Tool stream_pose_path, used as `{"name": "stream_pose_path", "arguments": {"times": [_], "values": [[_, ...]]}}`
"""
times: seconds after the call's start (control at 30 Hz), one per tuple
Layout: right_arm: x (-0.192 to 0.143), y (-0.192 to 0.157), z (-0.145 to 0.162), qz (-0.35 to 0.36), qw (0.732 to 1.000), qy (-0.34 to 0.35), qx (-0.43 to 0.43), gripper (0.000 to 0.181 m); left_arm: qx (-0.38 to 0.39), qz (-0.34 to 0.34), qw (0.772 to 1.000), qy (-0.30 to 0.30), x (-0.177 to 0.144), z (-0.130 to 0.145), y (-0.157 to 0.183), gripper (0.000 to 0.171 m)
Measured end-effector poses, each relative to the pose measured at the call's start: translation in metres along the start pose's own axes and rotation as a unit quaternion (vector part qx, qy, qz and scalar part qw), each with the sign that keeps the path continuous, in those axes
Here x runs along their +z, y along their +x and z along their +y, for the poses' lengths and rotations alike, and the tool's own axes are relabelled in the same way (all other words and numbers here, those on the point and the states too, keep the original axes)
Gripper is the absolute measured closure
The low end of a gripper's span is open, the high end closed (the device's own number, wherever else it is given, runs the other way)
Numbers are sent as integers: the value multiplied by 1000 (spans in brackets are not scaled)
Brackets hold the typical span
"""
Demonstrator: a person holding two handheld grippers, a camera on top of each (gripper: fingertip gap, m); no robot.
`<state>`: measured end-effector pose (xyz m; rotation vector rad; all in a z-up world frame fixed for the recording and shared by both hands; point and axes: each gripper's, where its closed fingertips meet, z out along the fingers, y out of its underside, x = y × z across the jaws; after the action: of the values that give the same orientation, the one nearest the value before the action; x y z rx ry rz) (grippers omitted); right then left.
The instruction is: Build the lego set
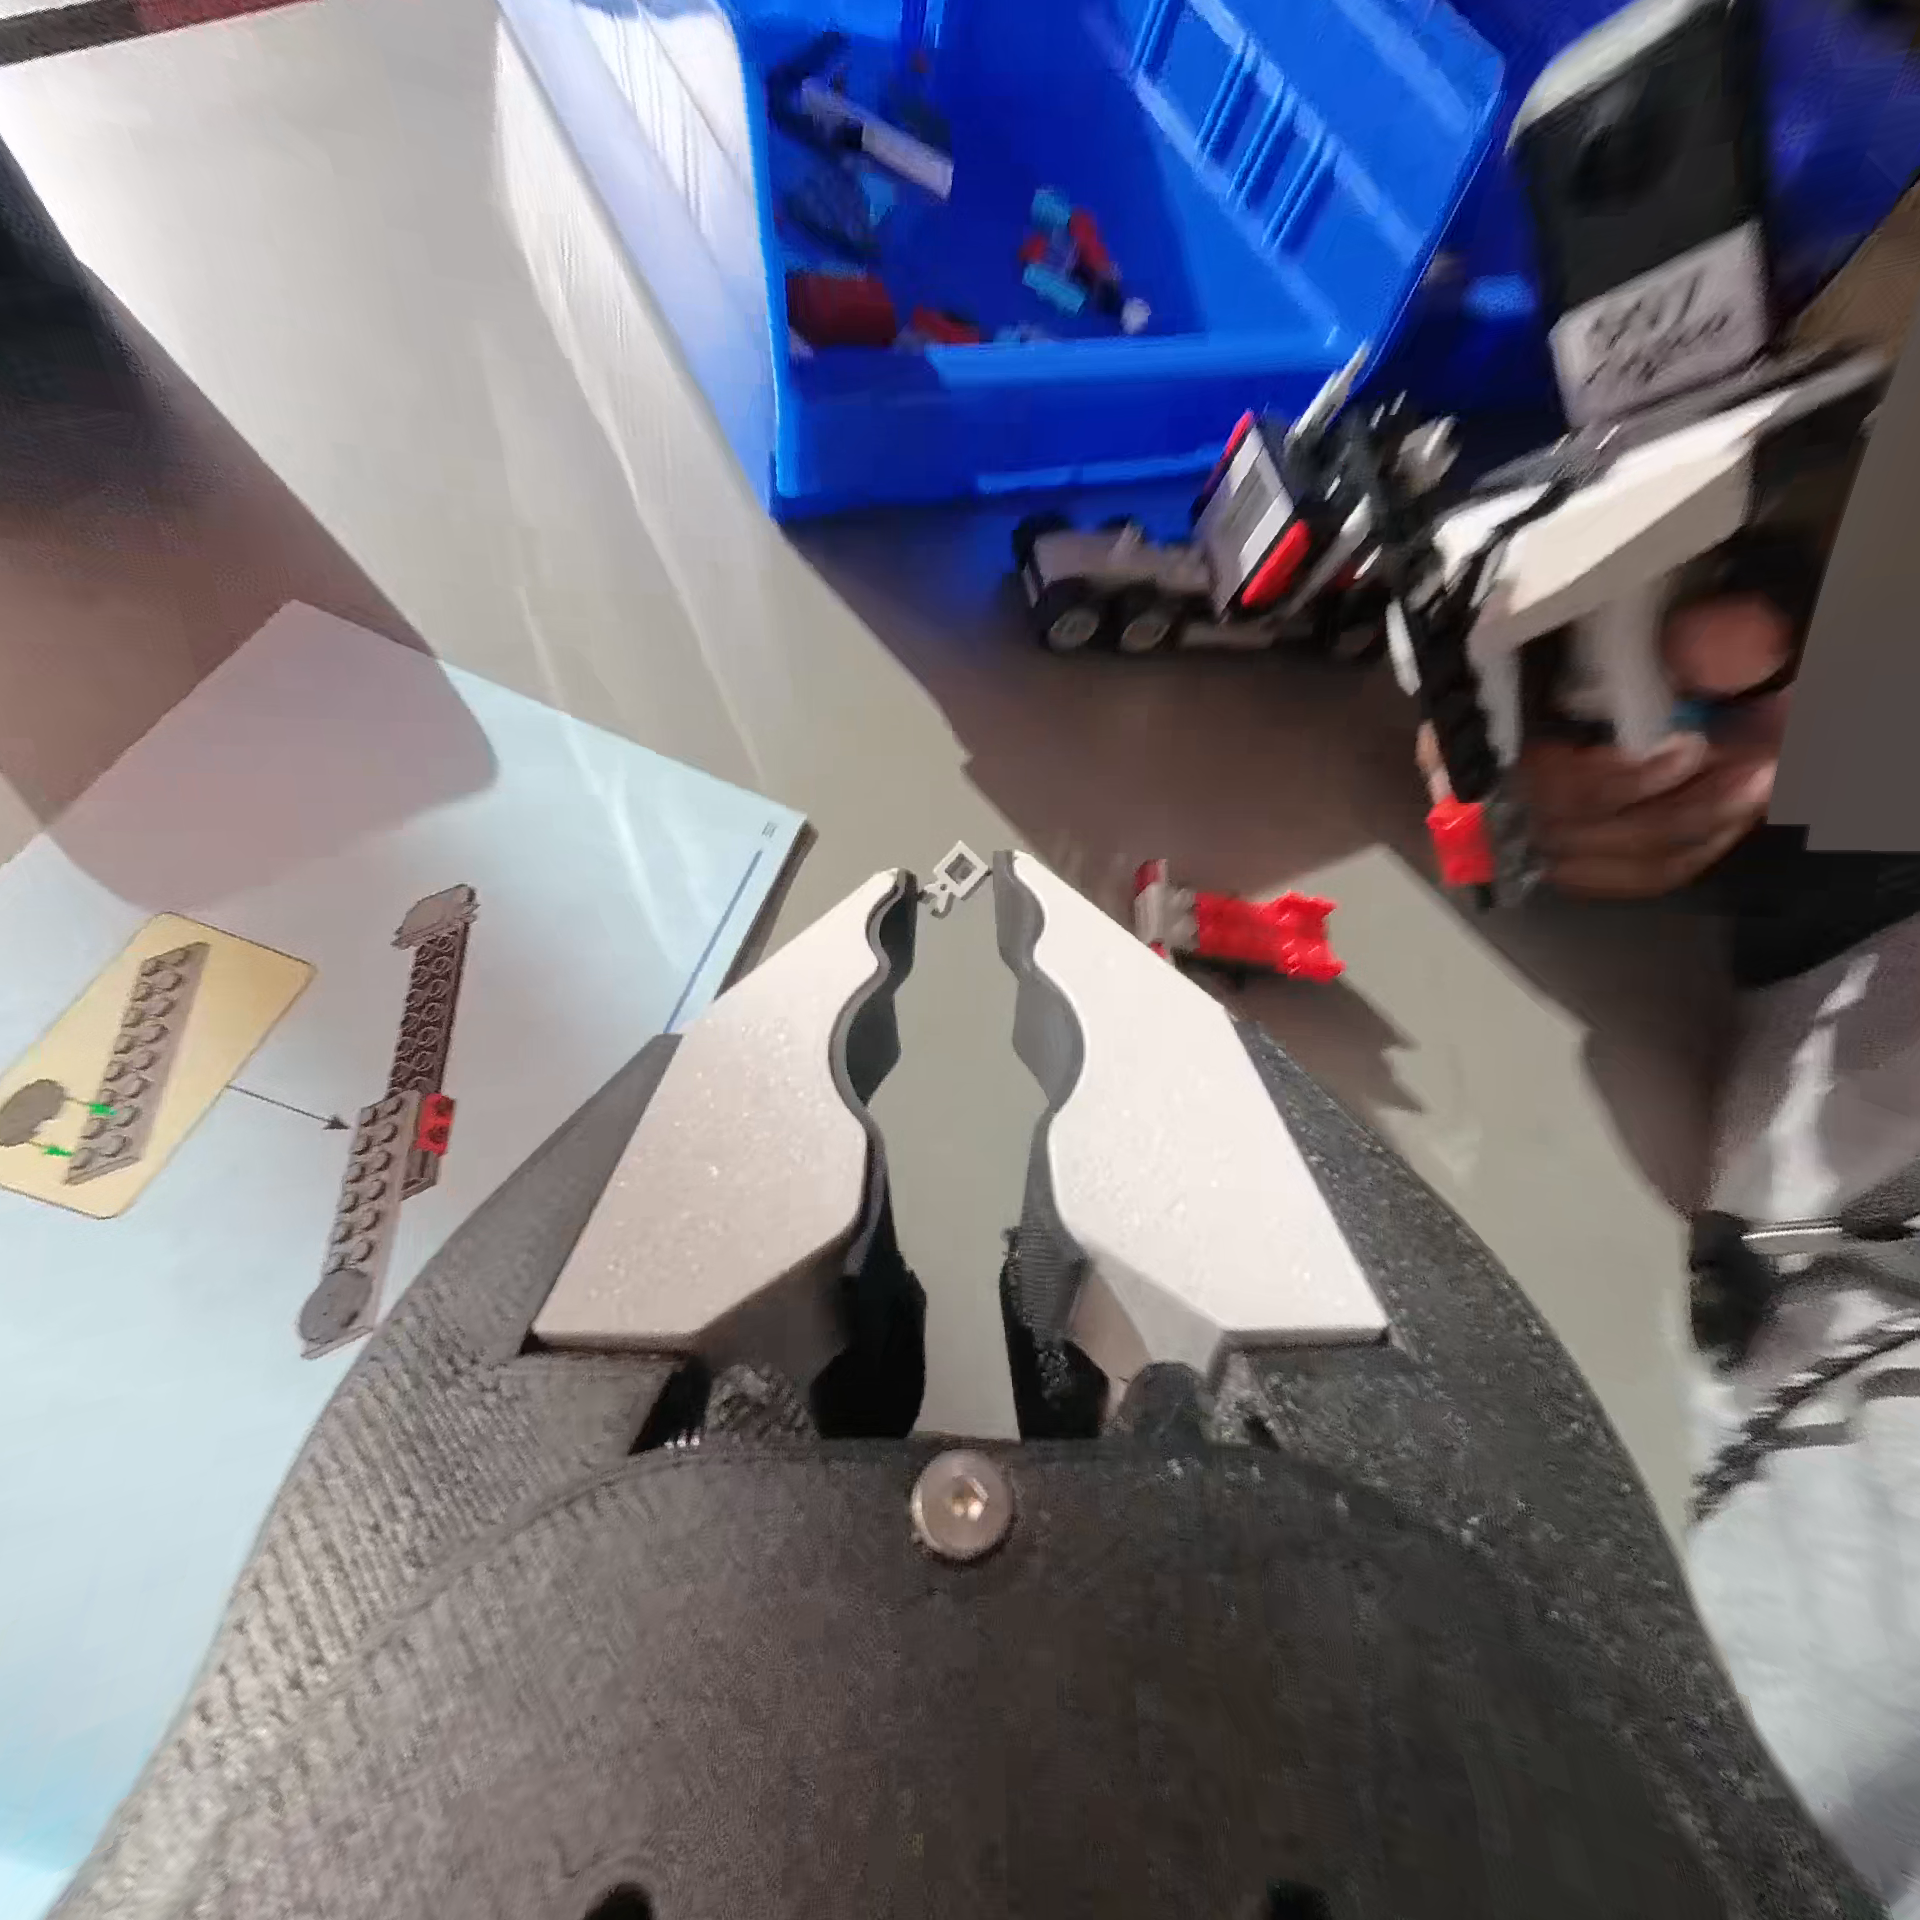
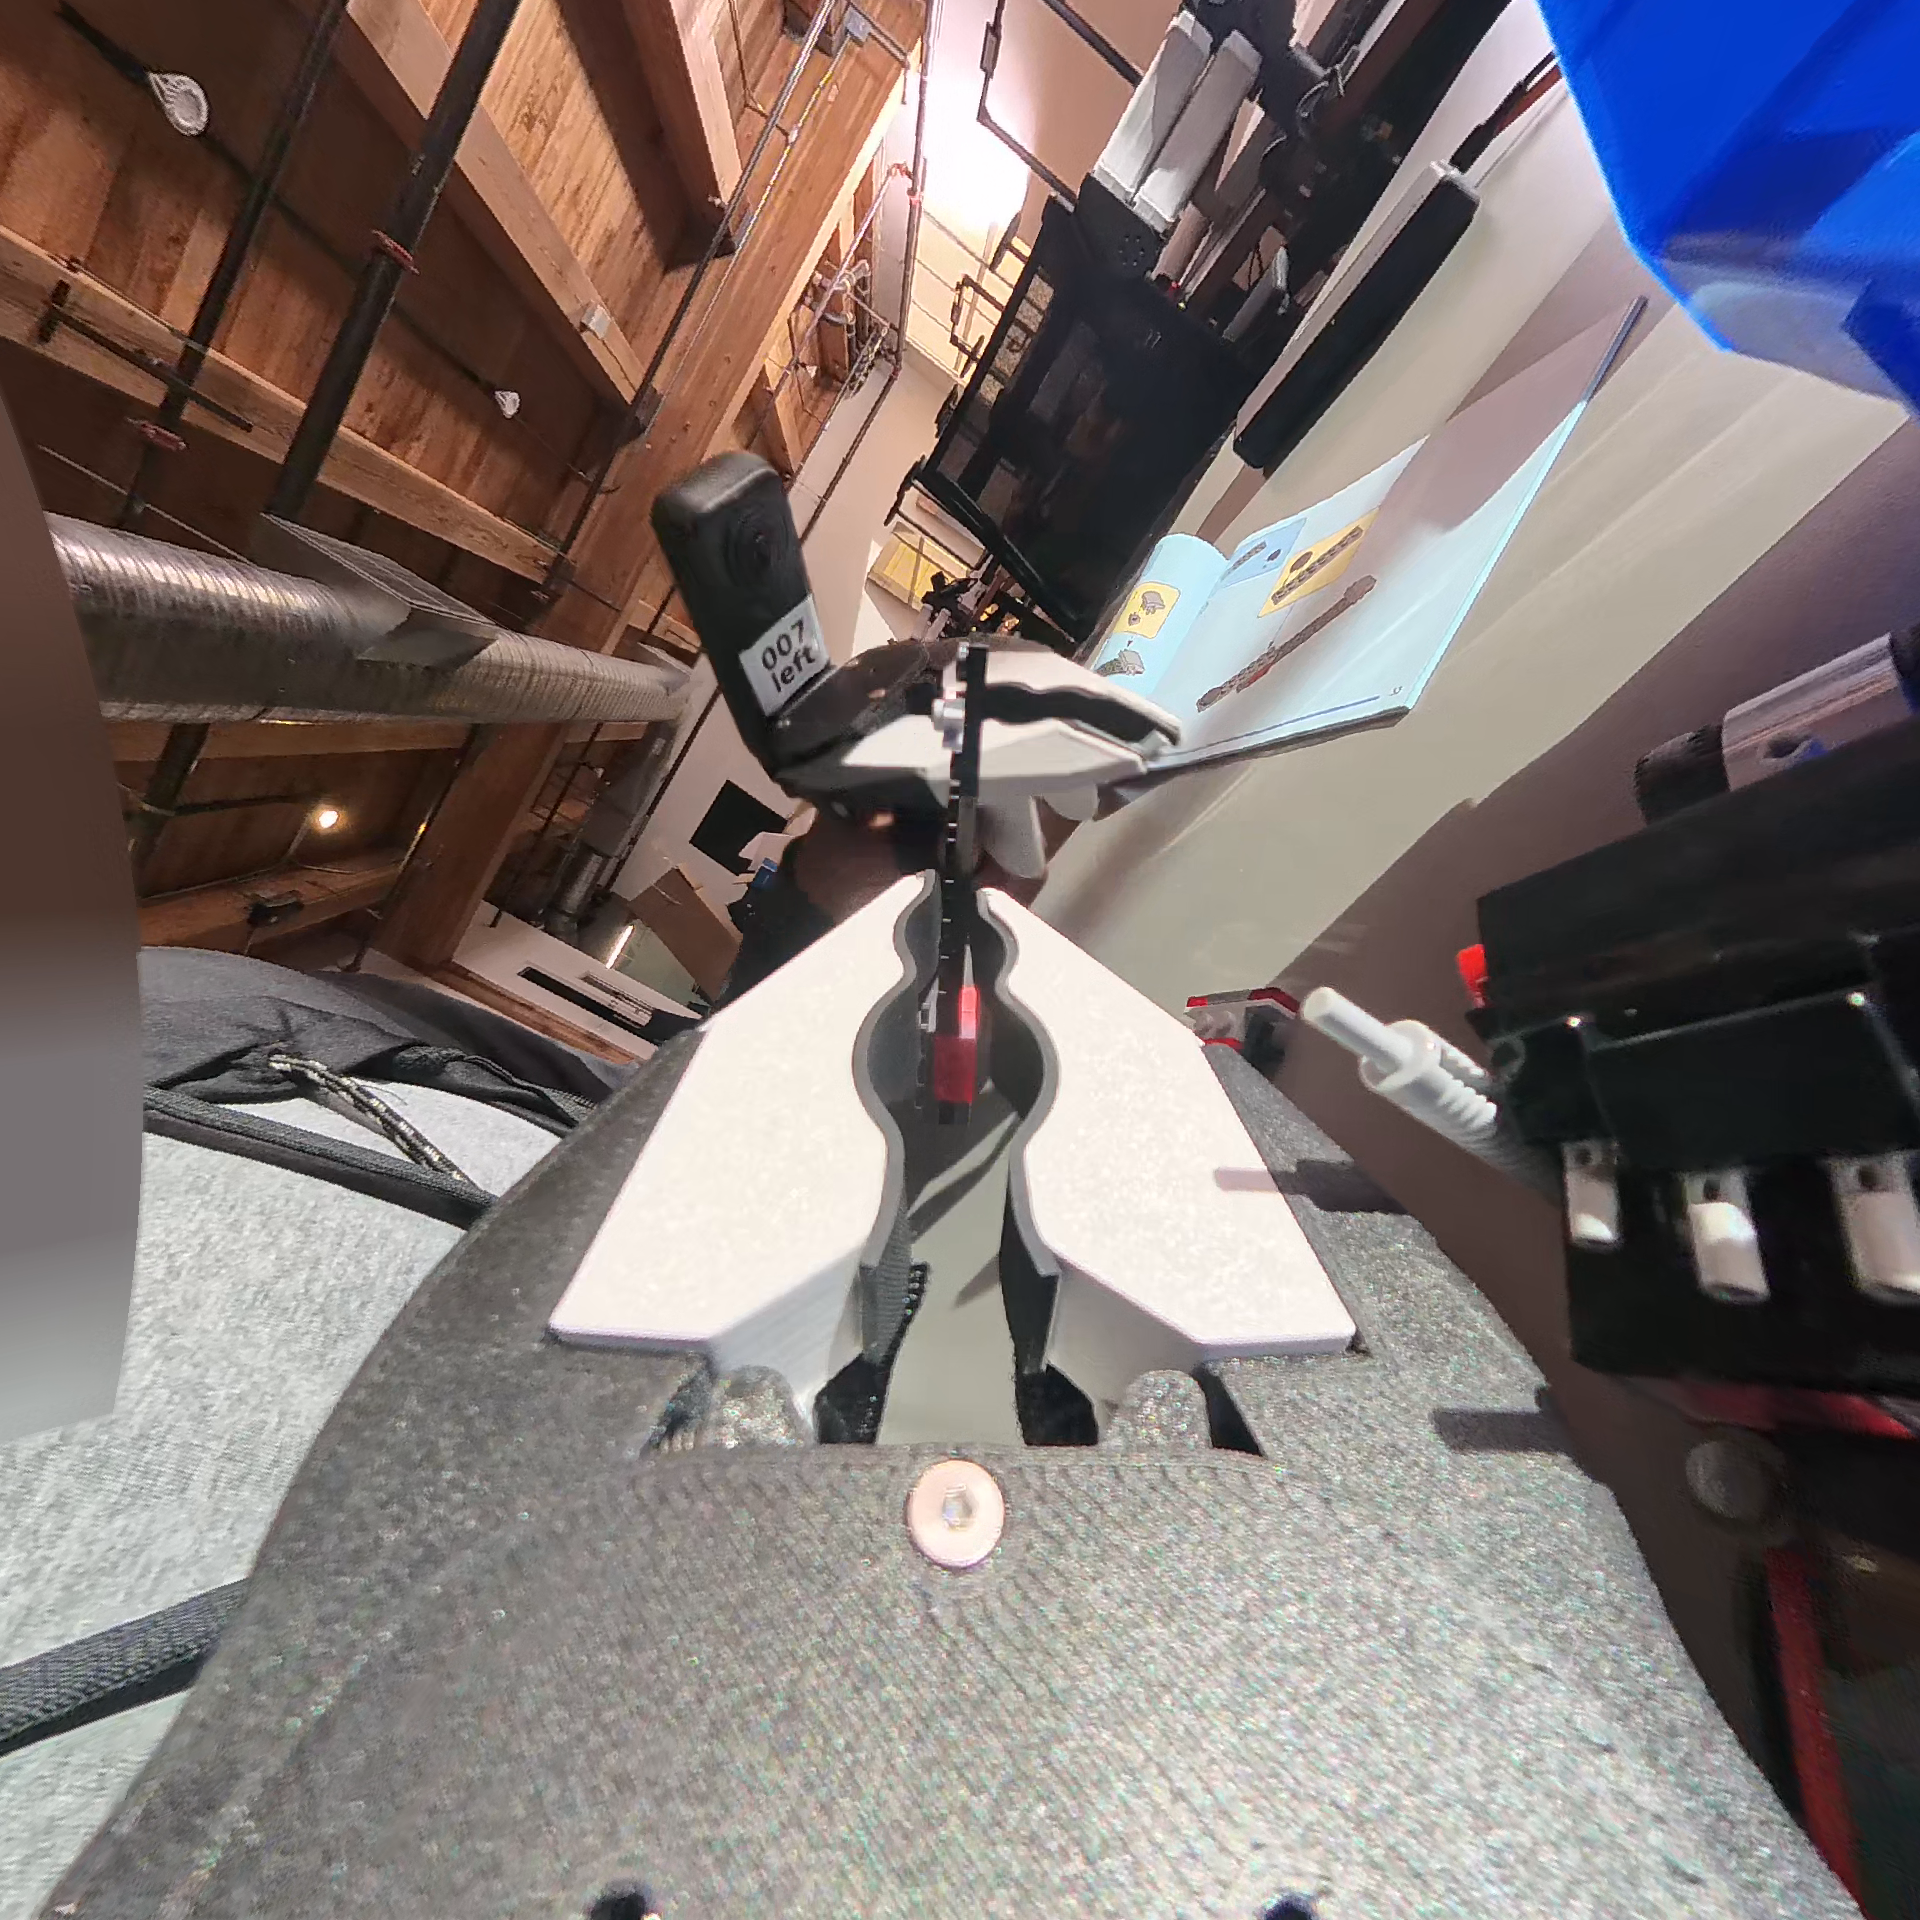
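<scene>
Up close, the left tongs [image 1: 958, 888] sit low over the grey desk [image 1: 1039, 727], their grey fingers [image 1: 769, 1122] slightly parted at the tips around a tiny pale grey lego piece [image 1: 956, 878]; whether they actually pinch it cannot be told. To their left lies an open instruction booklet [image 1: 312, 1403] with a pale blue page. Just right of the tips, a small red lego assembly [image 1: 1247, 928] rests on the desk. Farther off stands a black, grey and red lego truck [image 1: 1174, 561], and beyond it a blue bin [image 1: 1039, 416] holding loose pieces. At the far right, the right tongs [image 2: 956, 914] are closed on a long thin black lego beam [image 2: 961, 769] with a red brick [image 2: 956, 1049] attached near its lower end, lifted above the desk.
</scene>
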<state>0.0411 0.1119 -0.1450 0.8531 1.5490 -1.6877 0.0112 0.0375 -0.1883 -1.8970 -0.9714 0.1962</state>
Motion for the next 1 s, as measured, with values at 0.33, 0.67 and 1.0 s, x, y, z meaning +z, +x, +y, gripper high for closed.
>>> {"name": "stream_pose_path", "arguments": {"times": [0.33, 0.67, 1.0], "values": [[0, 0, 0, -4, 1000, -1, 3, 176, -67, 18, 997, 20, -15, -3, -7, 148], [0, 0, 0, -2, 1000, 0, 4, 177, 11, -29, 999, -34, 5, 9, -12, 147], [-2, -1, -2, -8, 1000, 4, 8, 177, 81, -60, 990, -102, 38, 23, -18, 145]]}}
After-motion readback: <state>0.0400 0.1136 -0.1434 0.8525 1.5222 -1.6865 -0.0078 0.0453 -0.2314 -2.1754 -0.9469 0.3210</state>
